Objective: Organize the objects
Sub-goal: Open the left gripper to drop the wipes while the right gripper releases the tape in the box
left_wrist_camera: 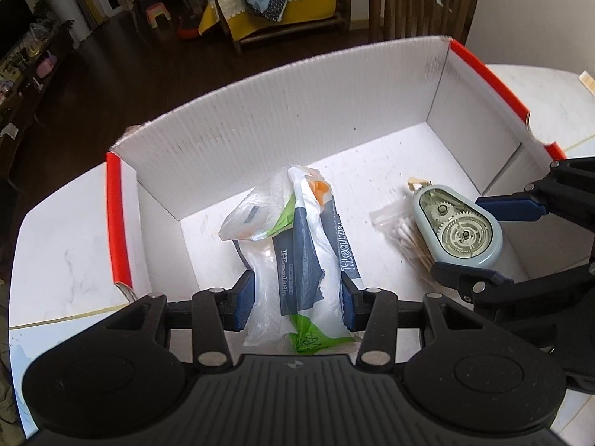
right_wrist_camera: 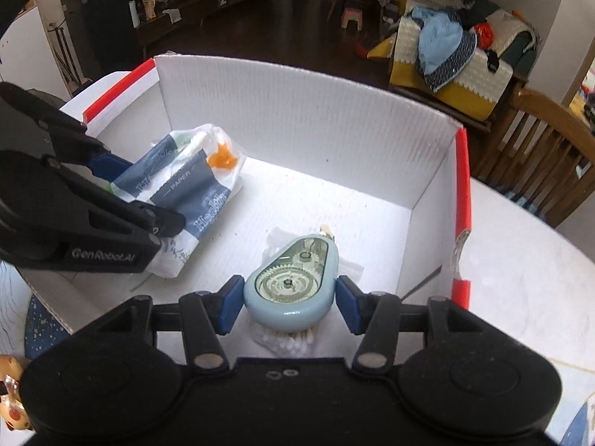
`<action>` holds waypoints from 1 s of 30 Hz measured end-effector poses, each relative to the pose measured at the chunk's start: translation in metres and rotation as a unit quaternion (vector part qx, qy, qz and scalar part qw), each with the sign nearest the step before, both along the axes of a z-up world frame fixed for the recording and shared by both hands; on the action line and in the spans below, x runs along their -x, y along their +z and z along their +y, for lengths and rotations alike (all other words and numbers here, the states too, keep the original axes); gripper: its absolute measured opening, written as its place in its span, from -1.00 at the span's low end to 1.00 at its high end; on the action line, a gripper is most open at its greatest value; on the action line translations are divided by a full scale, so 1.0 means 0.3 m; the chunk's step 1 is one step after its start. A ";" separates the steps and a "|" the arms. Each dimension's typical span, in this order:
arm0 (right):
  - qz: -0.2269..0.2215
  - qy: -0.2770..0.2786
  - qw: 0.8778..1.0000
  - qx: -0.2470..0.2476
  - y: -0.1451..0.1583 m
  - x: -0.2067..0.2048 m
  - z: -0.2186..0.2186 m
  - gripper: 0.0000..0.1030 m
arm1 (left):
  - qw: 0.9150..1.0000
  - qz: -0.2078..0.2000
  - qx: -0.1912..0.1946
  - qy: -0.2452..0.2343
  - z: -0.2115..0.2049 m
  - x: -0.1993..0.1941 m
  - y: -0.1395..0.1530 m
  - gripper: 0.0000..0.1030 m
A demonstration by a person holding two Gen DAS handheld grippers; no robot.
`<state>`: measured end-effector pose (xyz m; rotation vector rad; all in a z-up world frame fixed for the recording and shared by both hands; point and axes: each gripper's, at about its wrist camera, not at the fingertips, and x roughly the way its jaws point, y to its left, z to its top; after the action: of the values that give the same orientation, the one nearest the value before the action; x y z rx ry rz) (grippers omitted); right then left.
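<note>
A tissue pack (left_wrist_camera: 308, 245) in blue, white and green plastic wrap sits between the pads of my left gripper (left_wrist_camera: 297, 293), which is shut on it low inside the white box (left_wrist_camera: 297, 119). My right gripper (right_wrist_camera: 290, 297) is shut on a pale blue correction tape dispenser (right_wrist_camera: 293, 282) with clear gear windows, just above a small bag of cotton swabs (right_wrist_camera: 286, 342) on the box floor. The left wrist view shows the right gripper (left_wrist_camera: 457, 236) with the dispenser (left_wrist_camera: 457, 223) at the right. The right wrist view shows the left gripper (right_wrist_camera: 137, 193) with the pack (right_wrist_camera: 193, 189) at the left.
The box (right_wrist_camera: 297, 111) has tall white corrugated walls and red-edged side flaps (right_wrist_camera: 463, 186). It stands on a white marbled table (left_wrist_camera: 67, 230). A wooden chair (left_wrist_camera: 420, 0) stands beyond the table. The box floor between the pack and the swabs (left_wrist_camera: 405, 234) is bare.
</note>
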<state>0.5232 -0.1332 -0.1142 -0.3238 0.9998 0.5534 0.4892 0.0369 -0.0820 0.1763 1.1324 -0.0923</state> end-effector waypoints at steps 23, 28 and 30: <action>0.006 0.005 1.000 0.009 0.030 0.017 0.005 0.20 | 1.000 0.008 0.018 0.014 0.005 0.004 0.019 0.30; -0.008 0.005 1.000 -0.004 0.077 0.038 -0.018 0.46 | 0.999 0.000 0.028 0.024 0.014 0.027 0.058 0.30; -0.013 0.005 1.000 -0.006 0.097 0.049 -0.027 0.46 | 0.999 -0.006 0.028 0.024 0.016 0.041 0.076 0.30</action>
<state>0.5085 -0.1412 -0.0850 -0.3257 0.9697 0.5628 0.4769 0.0416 -0.0591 0.0995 1.1203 -0.0813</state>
